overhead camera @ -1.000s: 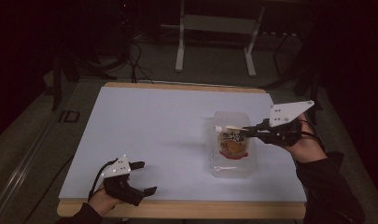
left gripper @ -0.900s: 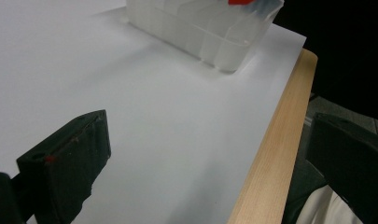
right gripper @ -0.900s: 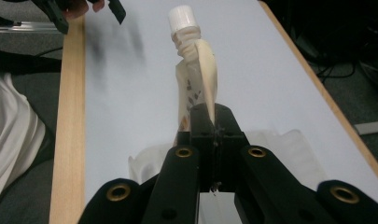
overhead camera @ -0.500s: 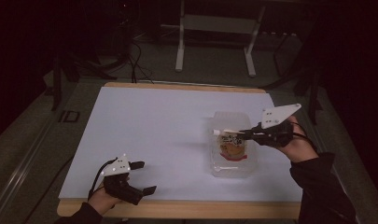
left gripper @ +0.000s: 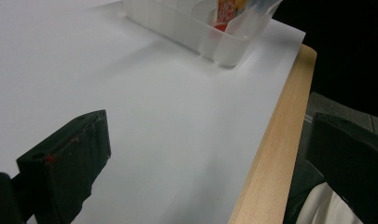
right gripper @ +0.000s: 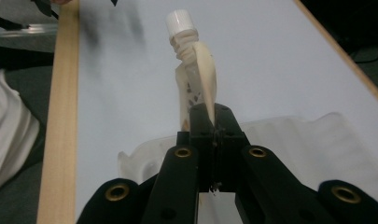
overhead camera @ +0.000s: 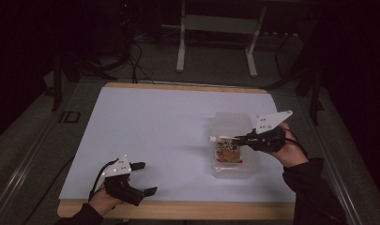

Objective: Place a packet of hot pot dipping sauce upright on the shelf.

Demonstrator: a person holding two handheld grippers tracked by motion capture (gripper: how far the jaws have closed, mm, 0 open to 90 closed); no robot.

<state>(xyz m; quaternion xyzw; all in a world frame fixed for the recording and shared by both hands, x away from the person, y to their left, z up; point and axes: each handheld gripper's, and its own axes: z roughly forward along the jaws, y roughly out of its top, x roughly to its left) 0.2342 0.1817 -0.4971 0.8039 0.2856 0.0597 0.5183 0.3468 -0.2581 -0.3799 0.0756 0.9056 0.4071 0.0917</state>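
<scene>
The right gripper (overhead camera: 241, 138) has the pouch (overhead camera: 226, 151) pinched by its top edge, jaws closed tight on the flat seam just behind the spout. In the right gripper view the pouch (right gripper: 196, 74) runs straight out from the jaws, white cap (right gripper: 179, 21) at the far tip, so its long axis lines up with the gripper's own.

From the high view, the pouch hangs in and over the clear bin (overhead camera: 234, 145), which sits towards the tabletop's right edge, nearer the front than the back. The cap (overhead camera: 213, 138) points left, towards the table's middle; the printed body drops down into the bin. Whether the pouch bottom touches the bin floor, I can't tell.

The left gripper (overhead camera: 143, 178) is parked at the front-left corner, jaws wide open and holding nothing, well apart from the bin. Its own view looks across bare white tabletop to the bin (left gripper: 200, 32).

So the right hand is the one on the job. Any next move looks like a lift or lower along that bin opening.
</scene>
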